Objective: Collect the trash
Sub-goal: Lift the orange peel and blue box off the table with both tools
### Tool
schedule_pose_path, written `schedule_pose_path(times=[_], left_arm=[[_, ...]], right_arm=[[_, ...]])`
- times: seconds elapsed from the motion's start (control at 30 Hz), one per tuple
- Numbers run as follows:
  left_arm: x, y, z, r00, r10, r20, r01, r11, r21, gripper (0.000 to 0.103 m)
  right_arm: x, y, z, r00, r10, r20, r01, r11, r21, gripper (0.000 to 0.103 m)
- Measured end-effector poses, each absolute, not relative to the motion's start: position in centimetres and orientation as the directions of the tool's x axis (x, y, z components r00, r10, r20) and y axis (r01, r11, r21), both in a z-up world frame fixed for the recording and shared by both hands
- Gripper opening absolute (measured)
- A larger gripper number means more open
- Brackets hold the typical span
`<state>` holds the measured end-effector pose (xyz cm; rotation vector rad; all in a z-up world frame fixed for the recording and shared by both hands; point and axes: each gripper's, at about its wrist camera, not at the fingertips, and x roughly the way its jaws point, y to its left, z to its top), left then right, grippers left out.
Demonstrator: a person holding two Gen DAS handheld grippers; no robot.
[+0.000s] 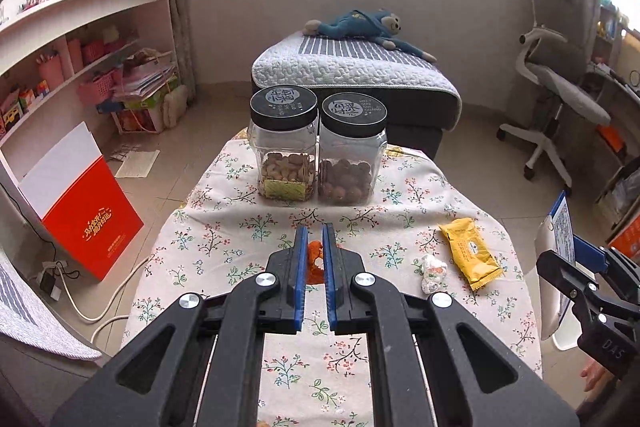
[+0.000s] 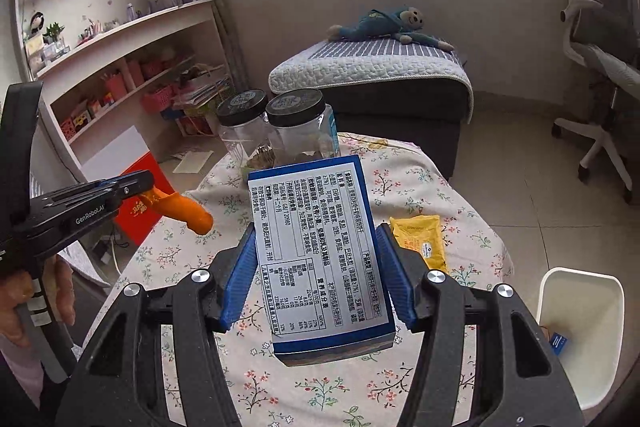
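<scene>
The floral-cloth table (image 2: 472, 195) lies under both tongs, with the white bin (image 2: 580, 331) just off its edge to the right of the right gripper (image 2: 316, 267), whose blue pads are clamped on the sides of a blue-and-white box (image 2: 316, 251) held above the cloth. Two black-lidded jars (image 1: 316, 147) stand ahead of the left gripper (image 1: 315, 255). A yellow packet (image 1: 470, 253) and a crumpled white wrapper (image 1: 432, 273) lie on the cloth to that gripper's right, and its jaws are nearly together, pinching an orange peel (image 2: 184, 213).
</scene>
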<state>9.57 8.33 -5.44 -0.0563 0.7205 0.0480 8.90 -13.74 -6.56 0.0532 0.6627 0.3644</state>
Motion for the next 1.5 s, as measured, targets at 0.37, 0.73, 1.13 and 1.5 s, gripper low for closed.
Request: schedule_pose_path(times=[0.37, 0.73, 1.13, 1.5], left_arm=[[8.9, 8.7, -3.8, 0.809, 0.007, -0.588, -0.072, 0.994, -0.087, 0.006], [8.5, 8.4, -3.2, 0.825, 0.014, -0.564, -0.082, 0.992, -0.096, 0.006], [8.4, 5.0, -2.6, 0.847, -0.004, -0.531, -0.032, 0.998, -0.059, 0.006], [9.3, 0.7, -3.0, 0.842, -0.061, -0.535, 0.036, 0.998, -0.057, 0.006]], right_arm=[[8.7, -13.0, -5.7, 0.794, 0.323, -0.515, -0.299, 0.945, 0.131, 0.055], [8.3, -13.7, -5.2, 0.819, 0.312, -0.482, -0.288, 0.949, 0.125, 0.055], [7.8, -16.2, -4.7, 0.85, 0.256, -0.461, -0.225, 0.967, 0.123, 0.055], [7.1, -20.9, -4.4, 0.869, 0.175, -0.463, -0.131, 0.983, 0.126, 0.055]])
